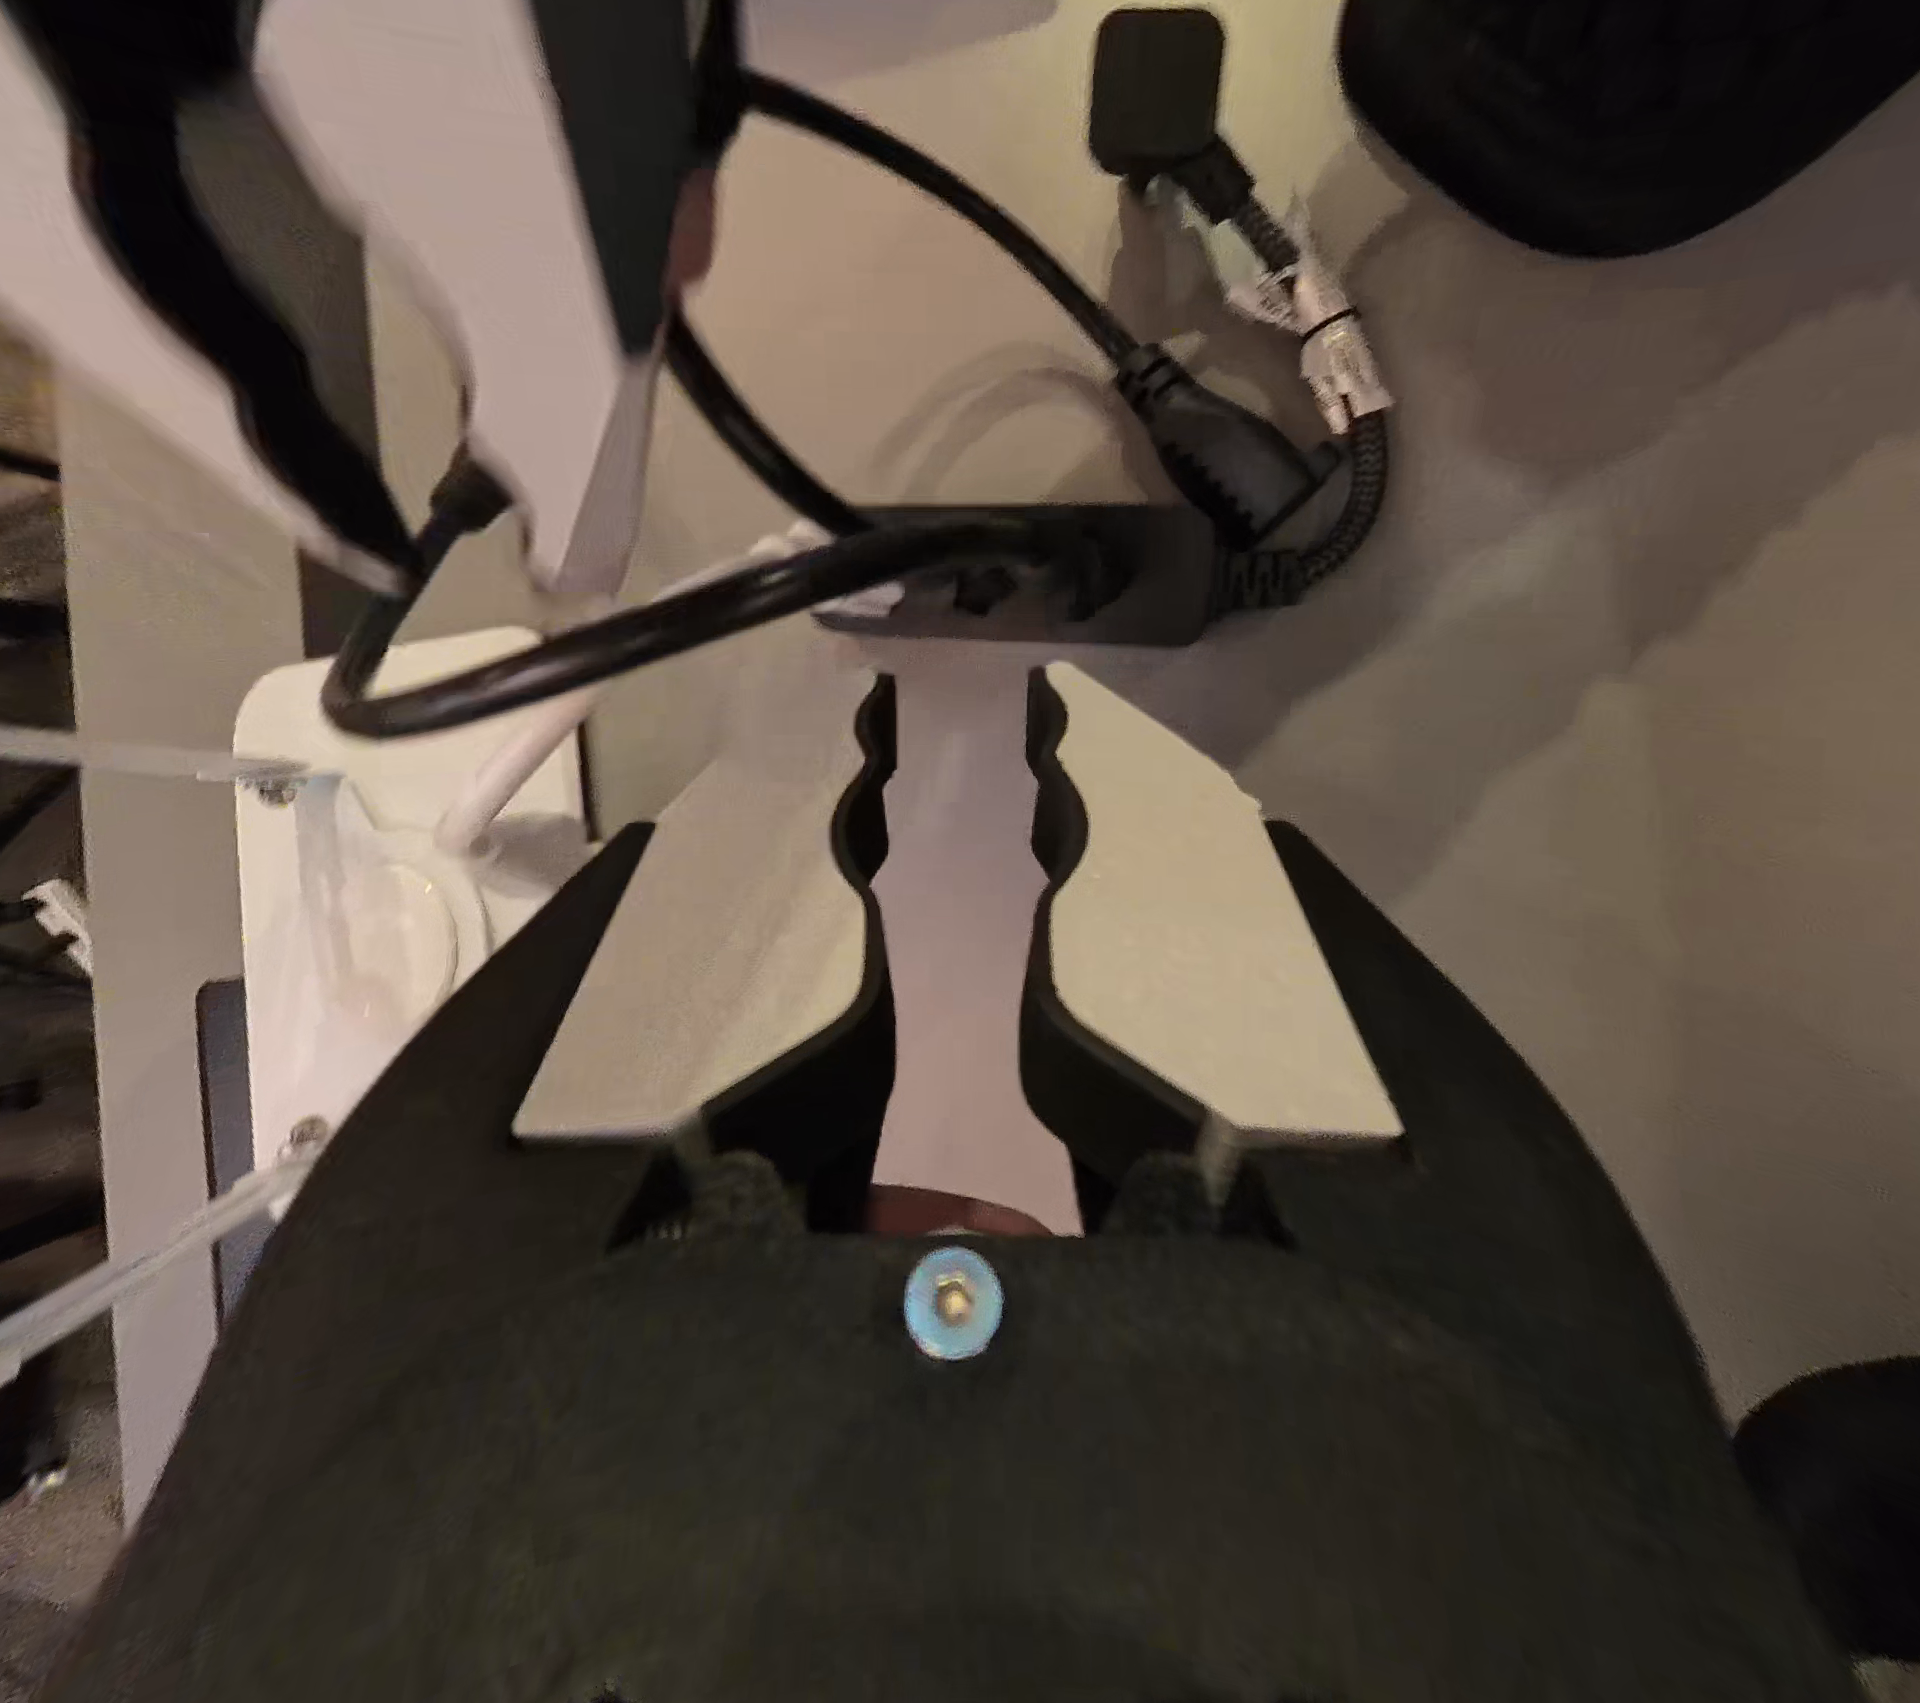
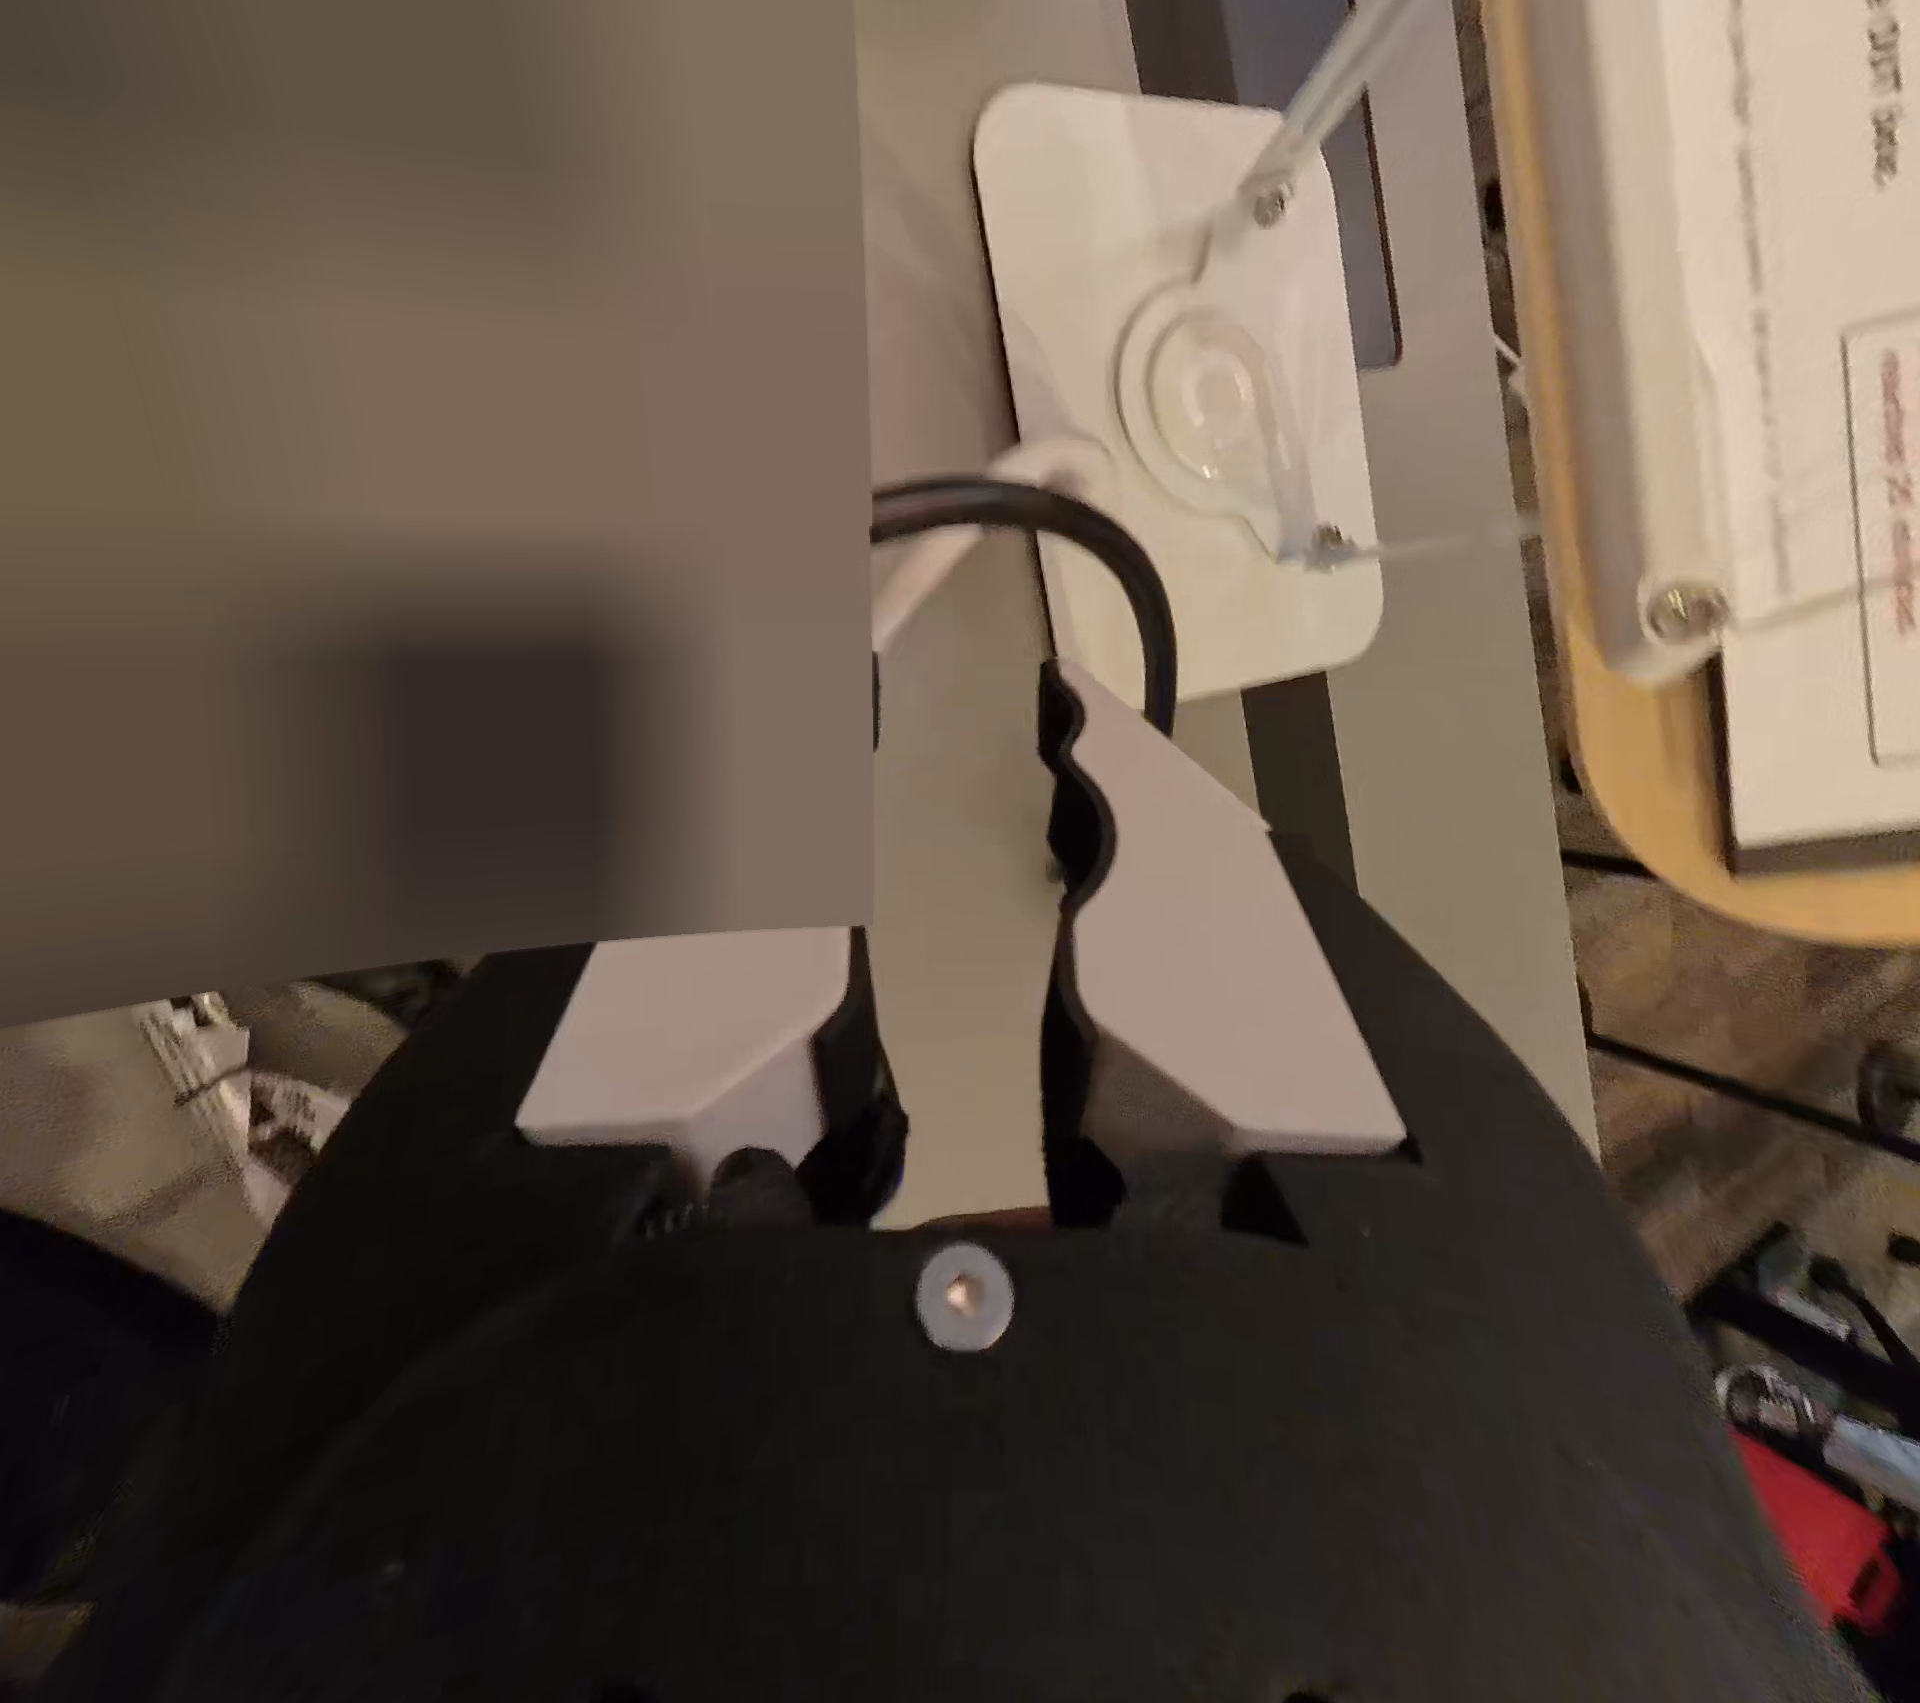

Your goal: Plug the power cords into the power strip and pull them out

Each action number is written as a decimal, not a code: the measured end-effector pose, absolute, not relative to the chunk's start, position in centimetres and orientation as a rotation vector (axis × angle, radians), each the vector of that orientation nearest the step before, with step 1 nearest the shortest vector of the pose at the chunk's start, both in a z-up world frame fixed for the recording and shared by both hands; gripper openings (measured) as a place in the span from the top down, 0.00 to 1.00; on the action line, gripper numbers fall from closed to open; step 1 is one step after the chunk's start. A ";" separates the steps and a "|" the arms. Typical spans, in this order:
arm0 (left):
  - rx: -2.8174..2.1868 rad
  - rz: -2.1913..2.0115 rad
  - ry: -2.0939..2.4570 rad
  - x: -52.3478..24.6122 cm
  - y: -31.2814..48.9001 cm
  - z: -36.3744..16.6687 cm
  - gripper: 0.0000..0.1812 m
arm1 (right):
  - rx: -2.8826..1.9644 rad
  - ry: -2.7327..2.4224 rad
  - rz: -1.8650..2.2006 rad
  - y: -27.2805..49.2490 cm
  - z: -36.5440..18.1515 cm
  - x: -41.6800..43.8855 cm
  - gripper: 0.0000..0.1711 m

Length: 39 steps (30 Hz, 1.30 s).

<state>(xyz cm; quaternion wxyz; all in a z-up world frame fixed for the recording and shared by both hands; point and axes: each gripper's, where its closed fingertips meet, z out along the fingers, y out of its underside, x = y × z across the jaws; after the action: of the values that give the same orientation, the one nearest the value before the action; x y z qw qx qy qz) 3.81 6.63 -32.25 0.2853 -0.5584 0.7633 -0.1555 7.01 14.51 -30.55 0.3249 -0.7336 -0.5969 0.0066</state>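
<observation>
In the left wrist view a black power strip (image 1: pixel 1039 588) lies on the pale table just ahead of my left gripper (image 1: pixel 961 697). That gripper is open, with only bare table between its fingers. A black plug (image 1: pixel 1236 458) sits in the strip's far right end. A black power cord (image 1: pixel 582 645) leaves the strip and loops left toward my right gripper (image 1: pixel 488 552), which is blurred. In the right wrist view my right gripper (image 2: pixel 961 697) is open and empty. The black cord (image 2: pixel 1143 593) curves just past its right fingertip (image 2: pixel 1070 718). A mosaic patch hides its left fingertip.
A braided cable (image 1: pixel 1340 500) runs from the strip to a black adapter (image 1: pixel 1153 84). A white plate with a clear fixture (image 2: pixel 1174 375) and a white cable (image 1: pixel 499 780) sit at the table edge. A wooden shelf (image 2: pixel 1621 718) stands right. A dark round object (image 1: pixel 1621 43) lies far right. The left tips stand about 11 cm off the black plug (image 1: pixel 1236 458).
</observation>
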 end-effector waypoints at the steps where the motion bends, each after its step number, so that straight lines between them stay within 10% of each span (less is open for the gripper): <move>1: -1.516 -0.406 2.019 3.4 7.4 -32.4 0.87 | -1.941 -1.556 -0.003 14.3 -30.3 7.9 0.81; 15: -1.667 -0.650 1.776 6.4 11.5 -36.8 0.79 | -2.133 -1.721 0.294 7.3 -31.6 10.6 0.73; 39: -1.581 -0.965 1.389 9.4 13.6 -34.4 0.93 | -2.061 -1.719 0.408 9.3 -33.0 9.7 0.71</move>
<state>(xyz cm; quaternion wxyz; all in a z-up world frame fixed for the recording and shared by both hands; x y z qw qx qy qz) 9.35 13.58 -34.38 0.4014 -0.6254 0.5495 -0.3818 9.67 9.28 -33.05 0.2116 -0.7420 -0.6189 0.1468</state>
